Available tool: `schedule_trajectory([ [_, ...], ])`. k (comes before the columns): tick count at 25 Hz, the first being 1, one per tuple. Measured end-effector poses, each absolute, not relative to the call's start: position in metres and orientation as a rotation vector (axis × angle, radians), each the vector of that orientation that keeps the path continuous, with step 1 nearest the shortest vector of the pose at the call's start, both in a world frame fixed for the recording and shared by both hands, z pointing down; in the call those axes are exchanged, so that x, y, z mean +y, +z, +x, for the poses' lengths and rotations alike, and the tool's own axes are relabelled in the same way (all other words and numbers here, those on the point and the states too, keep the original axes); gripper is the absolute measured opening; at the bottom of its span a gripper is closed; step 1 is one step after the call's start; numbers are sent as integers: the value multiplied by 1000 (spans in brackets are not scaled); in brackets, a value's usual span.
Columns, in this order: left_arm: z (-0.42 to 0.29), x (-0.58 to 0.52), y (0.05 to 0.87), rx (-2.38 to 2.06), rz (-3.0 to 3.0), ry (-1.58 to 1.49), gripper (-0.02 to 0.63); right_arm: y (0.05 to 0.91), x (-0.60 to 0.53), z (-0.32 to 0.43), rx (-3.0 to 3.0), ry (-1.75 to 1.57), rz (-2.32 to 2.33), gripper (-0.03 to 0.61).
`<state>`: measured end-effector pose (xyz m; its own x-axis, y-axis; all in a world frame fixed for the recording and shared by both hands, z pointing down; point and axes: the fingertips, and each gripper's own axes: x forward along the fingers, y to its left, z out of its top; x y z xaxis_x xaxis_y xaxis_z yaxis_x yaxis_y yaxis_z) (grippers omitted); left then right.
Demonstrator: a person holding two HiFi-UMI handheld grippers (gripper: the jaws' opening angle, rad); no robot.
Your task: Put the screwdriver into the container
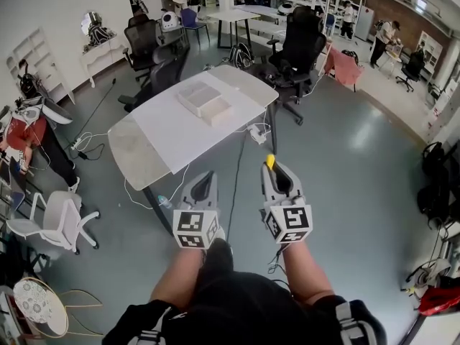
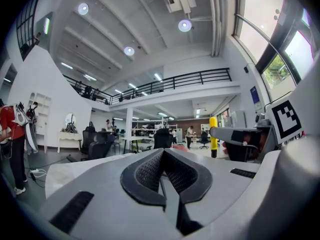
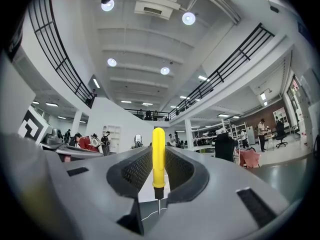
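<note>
Lowest in the head view, your two claws sit side by side in front of your knees, both pointing away from you. Your right claw (image 1: 276, 172) is clenched on the screwdriver (image 1: 270, 162). In its own view the yellow handle (image 3: 158, 154) stands upright between the pads, with the black collar and thin shaft running back into the throat. Most of the handle pokes out past the tips, and that hold probably keeps the tool steady for carrying. Your left claw (image 1: 204, 184) is closed on nothing. Its pads meet at the centre of its view, so it seems to be only riding along. Farther up the frame, across the bare floor (image 1: 345, 157), stands the white surface (image 1: 165, 131). On it, toward the upper middle, lies the pale, shallow container (image 1: 205, 99) — well apart from the screwdriver. You aren't within reach yet, so I judge this the carrying stage.
</note>
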<state>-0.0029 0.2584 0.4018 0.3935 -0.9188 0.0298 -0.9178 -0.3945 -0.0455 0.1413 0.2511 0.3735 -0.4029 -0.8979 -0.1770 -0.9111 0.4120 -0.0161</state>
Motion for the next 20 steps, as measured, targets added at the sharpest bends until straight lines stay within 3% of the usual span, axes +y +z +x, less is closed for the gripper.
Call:
schedule_trajectory([
  [20, -67, -42, 375, 1709, -2621, -5, 6, 352, -43, 59, 2582, 162, -1570, 72],
])
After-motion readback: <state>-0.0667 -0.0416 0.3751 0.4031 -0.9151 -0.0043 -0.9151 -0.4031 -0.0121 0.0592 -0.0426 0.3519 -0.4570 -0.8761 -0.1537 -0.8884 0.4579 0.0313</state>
